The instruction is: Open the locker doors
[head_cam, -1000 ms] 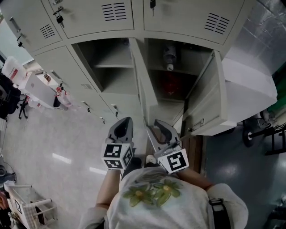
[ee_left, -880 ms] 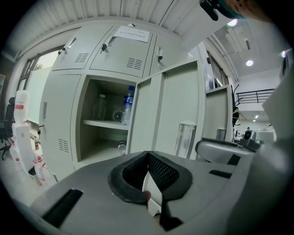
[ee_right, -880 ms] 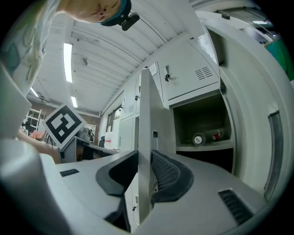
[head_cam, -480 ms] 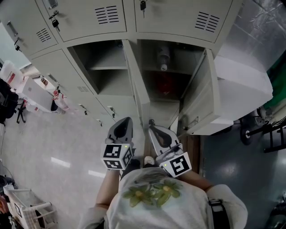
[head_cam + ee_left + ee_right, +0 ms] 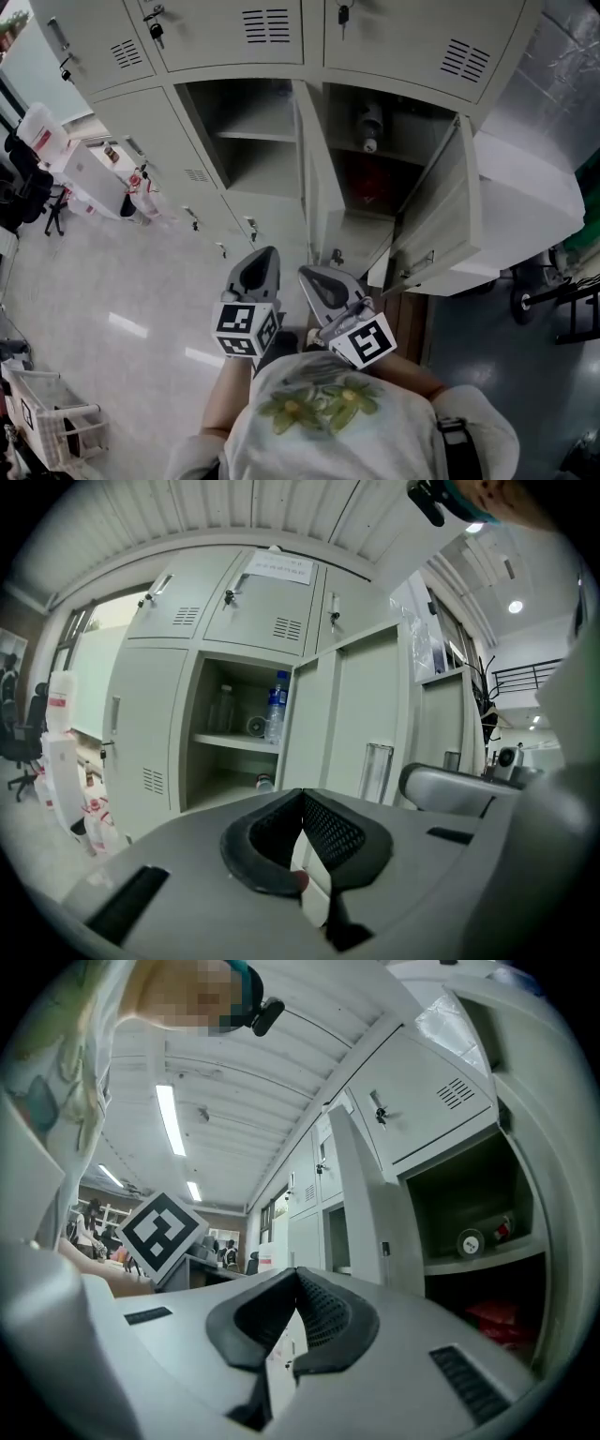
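Inside open locker (image 5: 190, 733), upright bottle (image 5: 276, 708)

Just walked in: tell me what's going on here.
A person stands facing a bank of lockers with a tool in each hand. Two middle compartments already stand open, the right one's door swung wide. The left tool and right tool are shut on nothing, short of the lockers; the right's jaws just closed.
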Motion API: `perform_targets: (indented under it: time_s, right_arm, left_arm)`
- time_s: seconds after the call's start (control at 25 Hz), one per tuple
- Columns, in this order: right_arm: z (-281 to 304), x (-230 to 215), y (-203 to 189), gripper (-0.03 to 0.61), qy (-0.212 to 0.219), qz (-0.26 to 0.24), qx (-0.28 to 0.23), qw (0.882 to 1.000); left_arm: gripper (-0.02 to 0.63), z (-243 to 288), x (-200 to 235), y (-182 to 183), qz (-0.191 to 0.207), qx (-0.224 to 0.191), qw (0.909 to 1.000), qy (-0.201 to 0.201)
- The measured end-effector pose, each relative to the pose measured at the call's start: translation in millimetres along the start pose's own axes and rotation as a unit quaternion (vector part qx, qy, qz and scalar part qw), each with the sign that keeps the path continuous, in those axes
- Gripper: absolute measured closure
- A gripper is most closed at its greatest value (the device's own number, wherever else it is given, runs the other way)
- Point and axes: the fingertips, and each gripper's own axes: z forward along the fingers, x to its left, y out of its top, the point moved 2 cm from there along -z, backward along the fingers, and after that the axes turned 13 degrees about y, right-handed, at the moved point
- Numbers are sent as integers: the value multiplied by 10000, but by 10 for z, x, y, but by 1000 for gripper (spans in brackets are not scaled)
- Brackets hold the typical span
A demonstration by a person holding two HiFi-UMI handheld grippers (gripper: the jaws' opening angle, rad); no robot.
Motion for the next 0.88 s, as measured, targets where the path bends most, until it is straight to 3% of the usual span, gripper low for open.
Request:
perform_targets:
  time_s: [0.32,0.44,0.64,0.88]
  right_arm:
    - [344,243,-83,549,454,-62,198,9988]
    - [452,301,-107,549,511,-97,265,9983]
    - [557,345,-149,549,547,-71,361,9978]
    - [665,370,-215,549,644,-5,438,9970]
  left_arm:
    - [584,-239,272,7,-153,-84,9992,355]
    - [584,-315,349,26,-193,-117,9988,427]
    - [584,-420,355,78,117,-262,9990,353]
    - [584,-424,494,53,-14,-255,9984,502]
